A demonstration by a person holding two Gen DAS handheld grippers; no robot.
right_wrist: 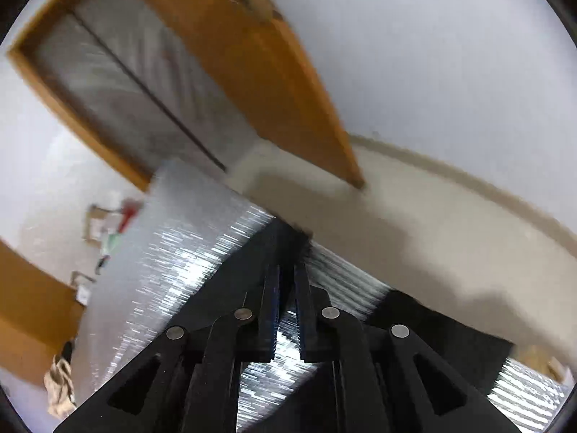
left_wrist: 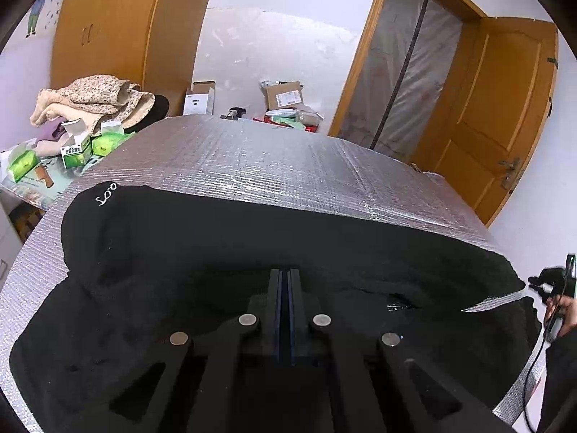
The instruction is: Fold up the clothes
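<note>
On the bench (left_wrist: pixel 252 158), which is covered in silver foil sheeting, a black garment (left_wrist: pixel 223 238) lies spread across the near half, with small white stitching by its far left corner. Over its middle we hold the left hand-held gripper (left_wrist: pixel 285 278), its two fingers pressed together with no cloth visibly between them. At the garment's right end, the right hand-held gripper (right_wrist: pixel 286 274) shows its fingers slightly parted, with foil visible through the gap; its tips reach a dark edge of the garment, but motion blur keeps us from telling whether they touch it. Beyond the bench's left edge stand open green-and-white boxes (left_wrist: pixel 75 146), their contents hidden. An opened cardboard box (left_wrist: pixel 283 95) sits behind the far edge, with whatever it holds too small to make out.
</note>
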